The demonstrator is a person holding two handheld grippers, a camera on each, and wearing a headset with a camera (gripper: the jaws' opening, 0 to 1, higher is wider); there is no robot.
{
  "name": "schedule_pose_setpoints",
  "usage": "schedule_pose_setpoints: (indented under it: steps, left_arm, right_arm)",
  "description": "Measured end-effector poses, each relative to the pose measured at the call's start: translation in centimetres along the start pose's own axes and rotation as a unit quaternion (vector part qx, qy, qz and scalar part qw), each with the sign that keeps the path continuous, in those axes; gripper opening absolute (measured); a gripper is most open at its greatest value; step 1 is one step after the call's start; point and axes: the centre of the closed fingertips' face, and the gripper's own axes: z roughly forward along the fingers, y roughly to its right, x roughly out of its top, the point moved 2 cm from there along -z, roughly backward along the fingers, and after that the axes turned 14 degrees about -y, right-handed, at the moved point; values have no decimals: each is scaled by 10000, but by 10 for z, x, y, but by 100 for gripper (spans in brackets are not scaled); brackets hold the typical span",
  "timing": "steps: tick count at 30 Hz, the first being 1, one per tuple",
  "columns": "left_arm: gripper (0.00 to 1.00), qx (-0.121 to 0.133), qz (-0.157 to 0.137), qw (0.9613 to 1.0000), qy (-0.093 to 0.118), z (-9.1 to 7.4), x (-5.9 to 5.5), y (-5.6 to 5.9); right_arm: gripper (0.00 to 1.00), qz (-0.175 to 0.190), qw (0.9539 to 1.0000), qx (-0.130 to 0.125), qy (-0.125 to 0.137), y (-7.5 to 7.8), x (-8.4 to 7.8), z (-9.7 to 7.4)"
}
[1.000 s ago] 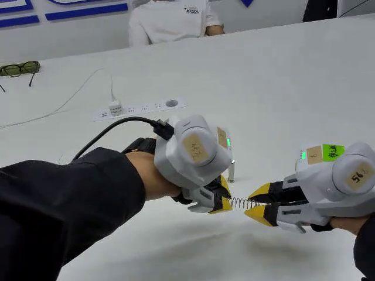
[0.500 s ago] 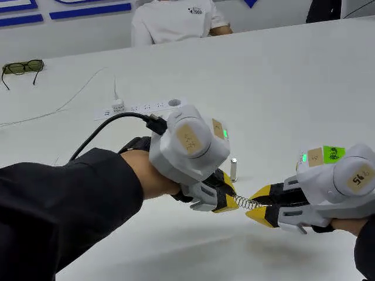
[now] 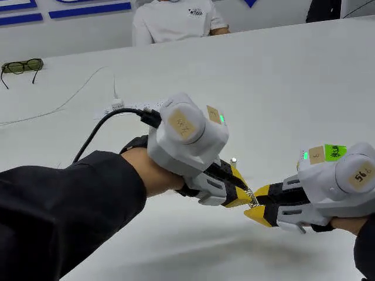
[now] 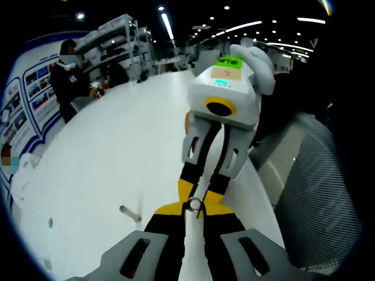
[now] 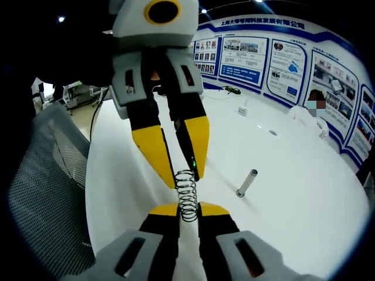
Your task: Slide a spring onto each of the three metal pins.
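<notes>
Closer than before, my left gripper (image 4: pixel 193 211), pinching a pin (image 5: pixel 185 146), had entered the spring (image 5: pixel 187 196) that my right gripper (image 5: pixel 187 211) clamped, so threading seemed begun.

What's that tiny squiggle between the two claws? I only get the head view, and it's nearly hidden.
Observer: It's a spring. The right gripper view shows its coils, one end pinched in the right claw.
Operator: Where does the other end go?
Observer: Up to the tips of the left claw, where a thin dark rod runs down inside that claw; I can't tell if it's a pin.
Operator: And the shiny bit poking up behind the left claw?
Observer: A metal pin; the right gripper view shows its whole length on the table, apart from both claws.
</notes>
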Motion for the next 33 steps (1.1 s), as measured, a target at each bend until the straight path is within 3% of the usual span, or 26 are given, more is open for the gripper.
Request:
schedule_pose_setpoints:
  steps: [9,24,33]
  left_arm:
    - [10,-46,-102,9997,204,-1,8,0]
    - [10,-79,-150,9996,245,0,9,1]
    - [9,-19,-221,9996,188,-3,1,-6]
  right_arm:
    - [13,40,9998,84,153,-3,6,-2]
    - [14,14,9998,114,191,-5,9,-2]
    - [26,291,9994,57,180,3,7,-5]
